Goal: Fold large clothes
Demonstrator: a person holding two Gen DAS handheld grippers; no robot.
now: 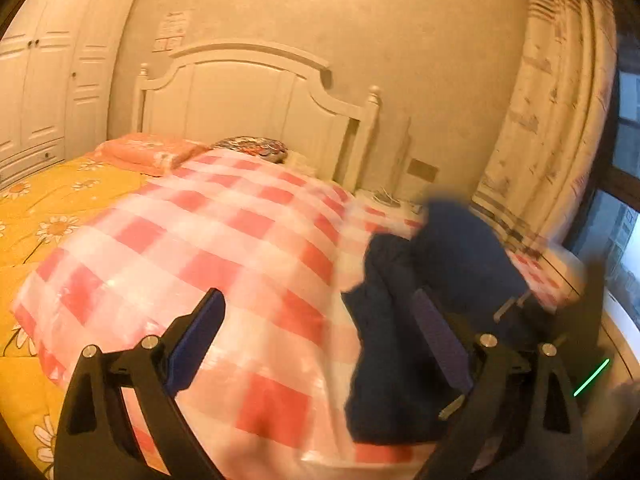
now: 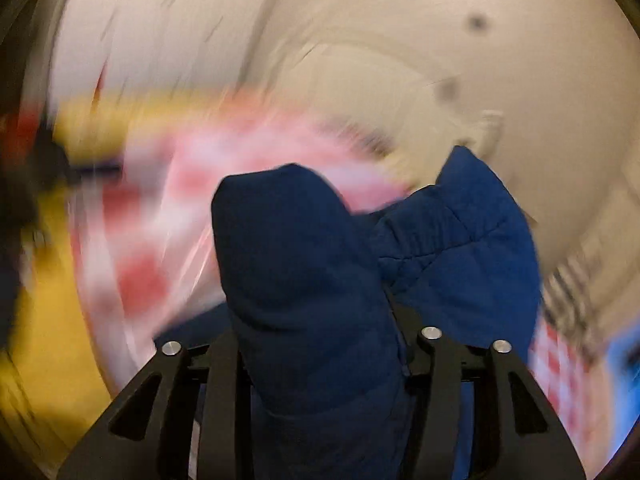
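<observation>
Your right gripper (image 2: 320, 320) seems to clamp the puffy navy jacket (image 2: 304, 264); left gripper (image 1: 316, 344) gapes empty. It's soft, bulky; grab a quilted hem.

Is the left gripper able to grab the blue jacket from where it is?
Probably yes. The left gripper is open, and the blue jacket already lies against its right-hand finger with nothing between.

Warm-lit bedroom: white headboard (image 1: 256, 92) against the far wall (image 1: 360, 20), wardrobe (image 1: 48, 80) left, curtain (image 1: 560, 112) and window (image 1: 624, 208) right.
</observation>
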